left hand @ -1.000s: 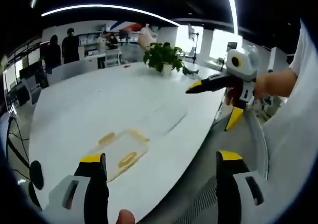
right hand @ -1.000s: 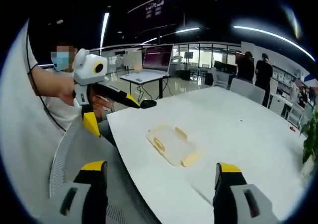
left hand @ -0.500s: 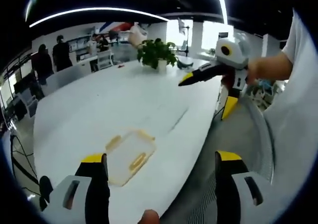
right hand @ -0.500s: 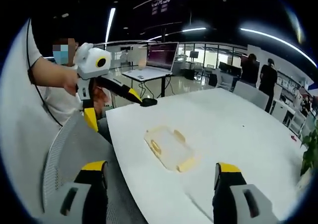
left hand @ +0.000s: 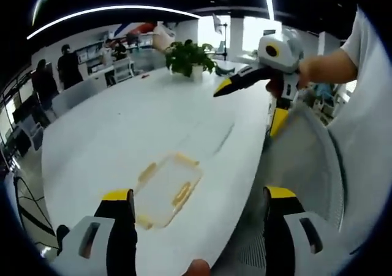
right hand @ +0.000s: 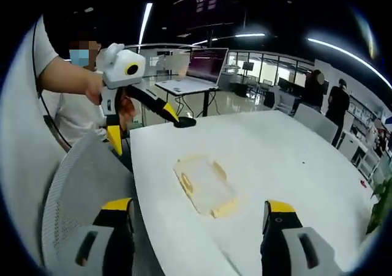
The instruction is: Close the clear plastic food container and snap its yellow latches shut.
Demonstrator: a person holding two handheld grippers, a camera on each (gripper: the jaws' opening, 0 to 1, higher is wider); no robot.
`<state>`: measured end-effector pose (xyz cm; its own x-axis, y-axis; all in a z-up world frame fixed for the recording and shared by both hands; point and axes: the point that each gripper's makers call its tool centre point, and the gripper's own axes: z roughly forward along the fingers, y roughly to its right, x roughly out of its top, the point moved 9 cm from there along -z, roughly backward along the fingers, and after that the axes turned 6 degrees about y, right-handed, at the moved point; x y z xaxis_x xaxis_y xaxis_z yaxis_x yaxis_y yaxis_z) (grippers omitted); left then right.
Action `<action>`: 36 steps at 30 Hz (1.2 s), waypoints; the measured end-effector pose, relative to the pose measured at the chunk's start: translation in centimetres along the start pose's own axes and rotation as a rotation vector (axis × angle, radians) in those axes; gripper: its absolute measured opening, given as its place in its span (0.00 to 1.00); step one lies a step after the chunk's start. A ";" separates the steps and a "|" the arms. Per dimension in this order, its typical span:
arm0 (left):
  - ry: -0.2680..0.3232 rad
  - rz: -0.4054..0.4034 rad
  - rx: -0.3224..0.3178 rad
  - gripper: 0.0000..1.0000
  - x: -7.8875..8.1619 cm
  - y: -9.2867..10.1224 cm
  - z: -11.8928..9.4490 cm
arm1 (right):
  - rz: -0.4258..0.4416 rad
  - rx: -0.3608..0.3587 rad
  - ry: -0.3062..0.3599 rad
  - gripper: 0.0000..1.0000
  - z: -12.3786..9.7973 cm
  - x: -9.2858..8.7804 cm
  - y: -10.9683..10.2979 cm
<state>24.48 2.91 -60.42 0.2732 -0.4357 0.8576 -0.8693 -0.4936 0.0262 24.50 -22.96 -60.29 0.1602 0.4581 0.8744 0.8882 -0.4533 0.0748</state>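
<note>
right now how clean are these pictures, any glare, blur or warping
Left gripper view: fisheye bends the white table edge, ceiling light strips flare, and the clear plastic food container with yellow latches looks soft and washed out. Right gripper view: same warping, the container is a bit sharper, the background is dim.

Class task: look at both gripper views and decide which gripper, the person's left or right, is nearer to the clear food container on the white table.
Neither clearly; it is too close to call. Both the left gripper and the right gripper hover open, off the table edge, short of the container, touching nothing.
</note>
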 end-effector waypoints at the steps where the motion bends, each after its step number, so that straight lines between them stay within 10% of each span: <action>1: -0.004 0.004 0.000 0.85 0.0 -0.1 0.0 | -0.003 0.005 0.000 0.86 0.1 0.0 0.1; 36: -0.047 0.045 -0.032 0.87 -1.1 -4.3 1.7 | -0.100 0.083 -0.068 0.79 4.6 0.1 2.7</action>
<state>28.60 4.21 -62.39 0.2524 -0.4924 0.8330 -0.8938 -0.4485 0.0057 28.85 -20.63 -62.23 0.0953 0.5499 0.8298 0.9332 -0.3394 0.1178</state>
